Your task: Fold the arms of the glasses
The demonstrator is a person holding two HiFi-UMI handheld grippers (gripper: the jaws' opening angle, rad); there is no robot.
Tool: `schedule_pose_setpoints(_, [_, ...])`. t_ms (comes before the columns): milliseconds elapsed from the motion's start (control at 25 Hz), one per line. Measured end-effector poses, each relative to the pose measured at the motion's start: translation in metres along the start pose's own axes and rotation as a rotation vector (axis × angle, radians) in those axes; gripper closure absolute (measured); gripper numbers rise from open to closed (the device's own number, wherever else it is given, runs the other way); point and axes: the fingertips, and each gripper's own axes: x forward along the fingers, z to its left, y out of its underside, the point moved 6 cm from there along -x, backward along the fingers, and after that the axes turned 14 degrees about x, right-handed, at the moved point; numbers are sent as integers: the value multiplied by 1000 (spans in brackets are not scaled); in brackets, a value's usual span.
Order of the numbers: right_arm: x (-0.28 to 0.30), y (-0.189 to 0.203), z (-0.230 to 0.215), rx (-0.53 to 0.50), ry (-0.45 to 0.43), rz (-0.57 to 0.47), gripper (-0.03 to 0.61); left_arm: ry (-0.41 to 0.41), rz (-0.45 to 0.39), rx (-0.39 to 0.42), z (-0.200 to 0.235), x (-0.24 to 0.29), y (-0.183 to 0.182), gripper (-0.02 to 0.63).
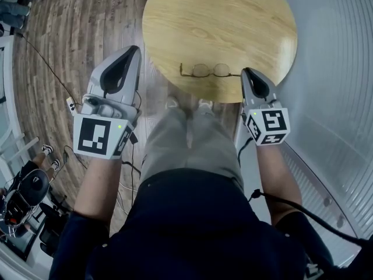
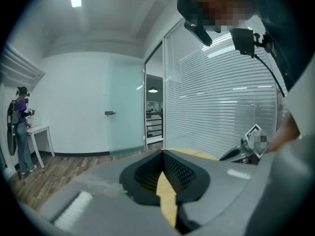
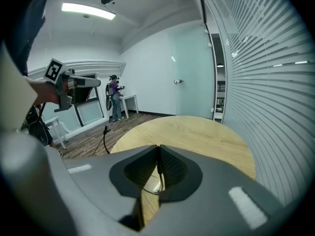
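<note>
The glasses (image 1: 204, 70) lie open near the near edge of the round wooden table (image 1: 221, 16), lenses facing me. My right gripper (image 1: 246, 72) sits at their right end, shut on the thin dark right arm. In the right gripper view that arm runs down between the closed jaws of the right gripper (image 3: 158, 146), and a lens (image 3: 151, 182) shows below them. My left gripper (image 1: 135, 50) hangs off the table's left edge, apart from the glasses. Its jaws meet at the tip of the left gripper (image 2: 163, 152), with nothing held.
A wall of white blinds (image 1: 338, 69) runs close along the table's right side. Wood floor with cables (image 1: 52, 69) lies to the left. My legs (image 1: 186, 139) stand against the table's near edge. Another person (image 3: 114, 97) stands at a white desk far back.
</note>
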Motion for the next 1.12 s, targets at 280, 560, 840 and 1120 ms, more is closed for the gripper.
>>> schedule_pose_setpoints(280, [2, 1, 7, -12, 8, 3, 552, 3, -5, 1, 5, -6, 2, 611])
schedule_pose_setpoints(560, [3, 5, 13, -36, 11, 5, 552, -2, -4, -3, 7, -13, 7, 611])
schedule_pose_setpoints(840, [7, 7, 17, -36, 13, 7, 552, -2, -3, -6, 11, -17, 10, 611])
schedule_pose_setpoints(1120, [10, 3, 31, -94, 9, 23, 551, 15, -4, -21, 12, -24, 12, 611])
